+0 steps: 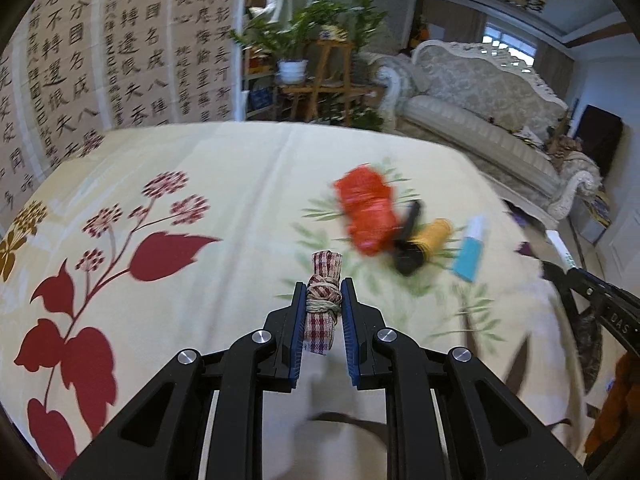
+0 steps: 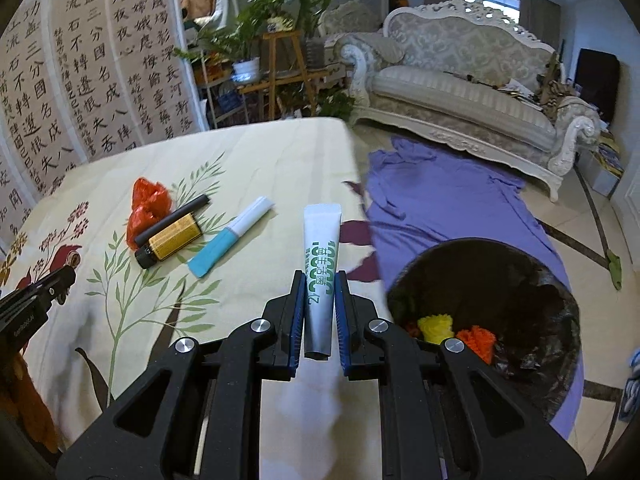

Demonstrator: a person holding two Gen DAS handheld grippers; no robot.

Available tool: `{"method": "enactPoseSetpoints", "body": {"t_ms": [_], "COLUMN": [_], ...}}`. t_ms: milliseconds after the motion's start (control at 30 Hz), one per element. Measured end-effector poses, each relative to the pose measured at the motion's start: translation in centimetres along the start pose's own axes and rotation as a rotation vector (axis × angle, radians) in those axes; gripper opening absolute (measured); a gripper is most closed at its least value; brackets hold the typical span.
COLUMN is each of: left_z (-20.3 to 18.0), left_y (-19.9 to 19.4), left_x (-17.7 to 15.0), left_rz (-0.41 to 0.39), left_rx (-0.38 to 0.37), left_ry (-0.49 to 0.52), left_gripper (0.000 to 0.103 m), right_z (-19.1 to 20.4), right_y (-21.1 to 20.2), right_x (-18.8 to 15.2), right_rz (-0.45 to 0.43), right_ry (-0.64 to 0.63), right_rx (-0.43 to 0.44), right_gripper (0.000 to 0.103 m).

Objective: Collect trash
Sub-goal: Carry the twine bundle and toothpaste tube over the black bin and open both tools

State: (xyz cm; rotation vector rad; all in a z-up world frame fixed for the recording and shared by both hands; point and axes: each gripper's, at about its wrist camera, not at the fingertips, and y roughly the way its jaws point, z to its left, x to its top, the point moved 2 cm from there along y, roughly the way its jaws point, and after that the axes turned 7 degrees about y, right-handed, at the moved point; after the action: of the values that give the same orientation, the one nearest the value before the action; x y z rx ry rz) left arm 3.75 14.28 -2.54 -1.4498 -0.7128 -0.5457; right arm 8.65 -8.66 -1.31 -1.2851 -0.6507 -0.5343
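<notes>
Plaid cloth roll (image 1: 323, 304) sits clamped in the left hand-held gripper (image 1: 324, 292); the right hand-held gripper (image 2: 320, 284) pinches a white tube (image 2: 321, 276).

Right gripper (image 2: 319, 280) clamps white tube (image 2: 321, 248); bin (image 2: 520, 264) lower right; blue tube (image 2: 230, 236) on table (image 2: 260, 152).

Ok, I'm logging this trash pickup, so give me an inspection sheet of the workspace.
Surface: floral cloth over the table.
Job's things: checked bundle in left hand-held gripper; white tube in right hand-held gripper; bin on the floor beside the table.
Clutter: red bag, black stick, yellow bottle, blue-white tube.
Grippers: both shut on their items.
Cables: nothing seen.
Surroundings: sofa, plants, purple cloth.
</notes>
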Motion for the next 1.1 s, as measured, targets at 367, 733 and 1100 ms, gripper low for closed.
{"method": "enactPoseSetpoints", "body": {"t_ms": [367, 733, 1100], "left_z": [-9.9, -20.0, -24.5], "left_y": [-0.2, 0.9, 3.4], "left_x": [1.1, 1.6, 1.5], "left_rz": [-0.032, -0.041, -0.013], "left_rx": [-0.146, -0.265, -0.267], "left_ry": [0.143, 0.285, 0.346], "left_gripper": [0.018, 0.018, 0.018], "right_z": [-6.7, -12.5, -16.0], "right_y": [-2.6, -2.8, -1.4], "right_x": [0.2, -0.6, -1.1], "right_rz": [-0.064, -0.078, -0.067], "right_ry": [0.086, 0.170, 0.227], "right_rx": [-0.070, -0.127, -0.143], "right_gripper": [0.014, 0.014, 0.015]}}
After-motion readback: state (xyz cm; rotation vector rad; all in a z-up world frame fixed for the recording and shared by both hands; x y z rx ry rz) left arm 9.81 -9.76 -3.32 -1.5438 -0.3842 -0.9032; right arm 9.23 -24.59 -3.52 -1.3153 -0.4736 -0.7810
